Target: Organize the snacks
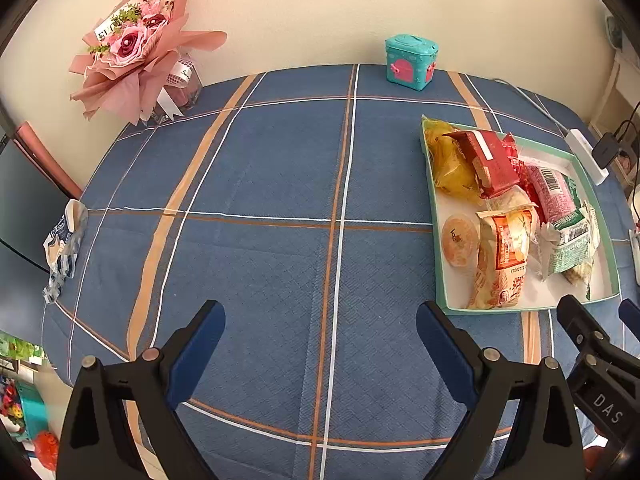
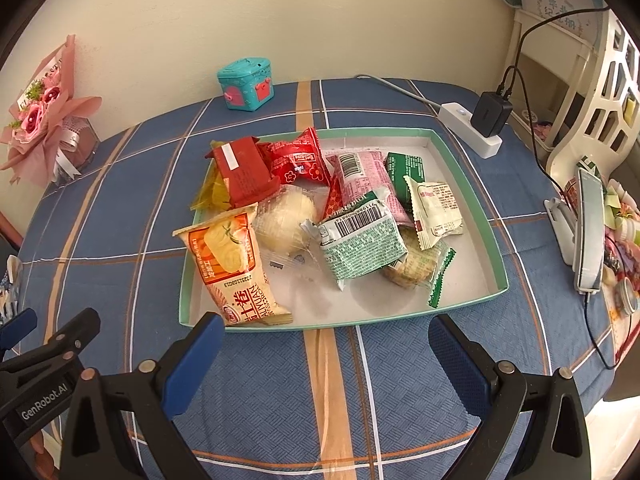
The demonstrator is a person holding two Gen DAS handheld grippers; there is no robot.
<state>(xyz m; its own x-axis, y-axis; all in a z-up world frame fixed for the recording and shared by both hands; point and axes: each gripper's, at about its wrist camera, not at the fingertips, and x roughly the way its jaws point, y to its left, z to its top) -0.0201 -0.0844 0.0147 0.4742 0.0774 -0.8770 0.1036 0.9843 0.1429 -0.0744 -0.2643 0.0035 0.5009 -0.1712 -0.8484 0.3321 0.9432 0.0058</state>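
Both pairs of tongs stood wide apart and held nothing. The right tongs (image 2: 320, 344) hung just short of the near rim of the tray (image 2: 472, 168), and the left tongs (image 1: 320, 336) hovered over bare blue checked cloth on the table (image 1: 260, 168), with the tray ahead of them and off to their right. Nearly all the snacks already lay in that tray: an orange-and-cream roll packet (image 2: 234, 268) closest to the right tongs' left finger, a clear-wrapped pale bun (image 2: 286, 220) beyond it, a green-and-white packet (image 2: 360, 246) straight ahead, a red box (image 2: 242, 172) and a red wrapper (image 2: 298, 158) toward the far edge, and a pink packet (image 2: 362, 174) with a small cream packet (image 2: 436, 208) off to the right. From the left tongs' view a small round snack (image 1: 460, 240) also sat in the tray's near left part. They were heaped, not lined up, so I judged the gathering mostly done and any tidying within the tray still open. One blue-and-white wrapper (image 1: 64, 248) lay well to the left of the left tongs at the table's edge; whether it was a full snack or an empty wrapper I could not tell, but it looked like the one piece left outside.
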